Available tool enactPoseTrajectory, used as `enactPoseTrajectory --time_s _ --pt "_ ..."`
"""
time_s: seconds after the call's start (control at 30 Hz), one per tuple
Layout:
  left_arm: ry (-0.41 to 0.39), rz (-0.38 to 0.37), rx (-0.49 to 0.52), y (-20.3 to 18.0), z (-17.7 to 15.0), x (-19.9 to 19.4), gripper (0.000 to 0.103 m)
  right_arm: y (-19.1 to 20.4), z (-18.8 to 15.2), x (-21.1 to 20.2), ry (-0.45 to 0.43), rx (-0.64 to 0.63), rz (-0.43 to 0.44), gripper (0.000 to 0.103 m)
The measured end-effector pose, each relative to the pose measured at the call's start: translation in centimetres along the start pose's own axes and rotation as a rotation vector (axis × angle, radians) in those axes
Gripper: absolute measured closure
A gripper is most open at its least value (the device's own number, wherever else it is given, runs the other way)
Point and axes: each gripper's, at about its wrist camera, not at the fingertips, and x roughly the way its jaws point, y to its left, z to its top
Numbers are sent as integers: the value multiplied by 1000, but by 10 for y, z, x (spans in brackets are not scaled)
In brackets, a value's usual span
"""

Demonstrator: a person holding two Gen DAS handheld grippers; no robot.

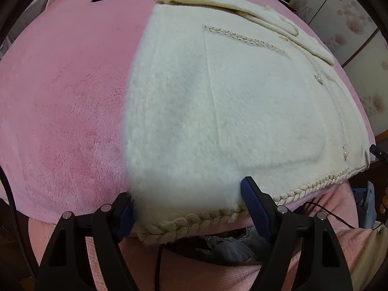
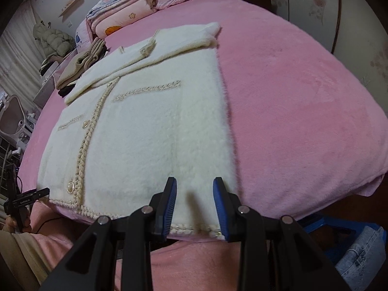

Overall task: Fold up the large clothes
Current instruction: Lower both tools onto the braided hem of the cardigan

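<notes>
A white fluffy jacket [image 1: 218, 101] with braided beige trim and pearl buttons lies flat on the pink bed, its sleeves folded across the top; it also shows in the right wrist view [image 2: 145, 131]. My left gripper [image 1: 189, 201] is open, its blue pads either side of the jacket's near left hem corner. My right gripper [image 2: 194, 194] is open, its blue pads either side of the jacket's near right hem. The left gripper also shows at the left edge of the right wrist view [image 2: 26, 201]. Neither holds the cloth.
The pink fleece bedspread [image 2: 303, 109] spreads wide to the right of the jacket. Folded beige and black clothes [image 2: 80, 68] lie beyond the jacket. Stacked quilts and a pillow [image 2: 126, 7] sit at the headboard. Jeans [image 2: 361, 259] lie below the bed edge.
</notes>
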Motion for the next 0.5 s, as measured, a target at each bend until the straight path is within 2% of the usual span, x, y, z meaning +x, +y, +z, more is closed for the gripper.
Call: enactPoseTrajectory --time_s 0.07,0.23,0.4,0.5 --pt "0 -5 -4 1 -1 0 25 -6 1 -1 1 2 -23 72" --pt "16 -51 -12 3 4 9 14 -24 -1 7 26 28 -33 72" --pt "22 -86 12 2 2 9 13 -31 -12 27 96 60 78 72" --pt "5 -104 25 4 -3 3 19 -26 -17 29 106 28 124 69"
